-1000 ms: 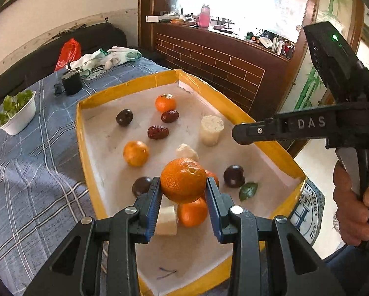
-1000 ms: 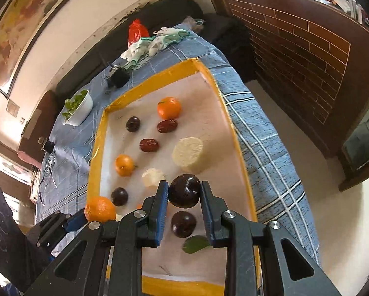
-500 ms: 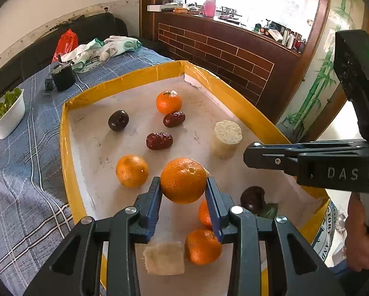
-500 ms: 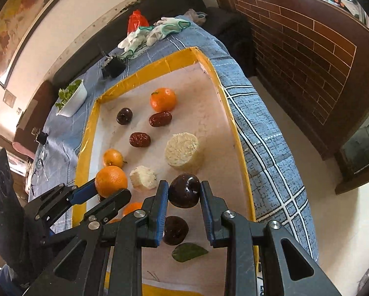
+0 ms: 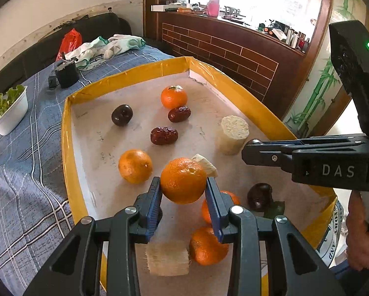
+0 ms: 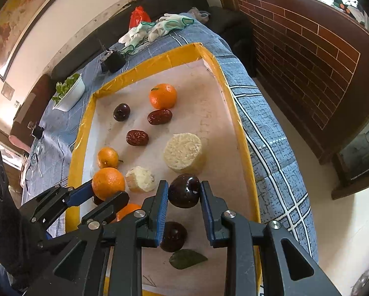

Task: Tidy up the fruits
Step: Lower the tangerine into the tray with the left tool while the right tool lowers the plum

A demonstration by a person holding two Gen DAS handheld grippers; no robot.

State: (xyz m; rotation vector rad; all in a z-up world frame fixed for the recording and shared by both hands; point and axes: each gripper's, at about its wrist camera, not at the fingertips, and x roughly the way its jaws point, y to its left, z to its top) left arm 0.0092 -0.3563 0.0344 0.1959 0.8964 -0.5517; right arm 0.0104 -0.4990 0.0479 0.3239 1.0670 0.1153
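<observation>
Oranges (image 5: 174, 96), dates (image 5: 164, 135) and plums (image 5: 121, 115) lie apparently scattered in the tray (image 5: 66, 133).

Our two handheld grippers: black plastic, blue pads, silver screws.

We see our left gripper (image 5: 183, 192) built of black angular arms with triangular cut-outs, a round silver screw at each pivot, and ribbed blue pads lining its fingers (image 5: 153, 197). Our right gripper (image 6: 184, 194) matches it in colour and shape; from the side its body carries the white letters "DAS" and a black housing with a small green light. A bare hand (image 5: 362, 234) wraps its handle.
</observation>
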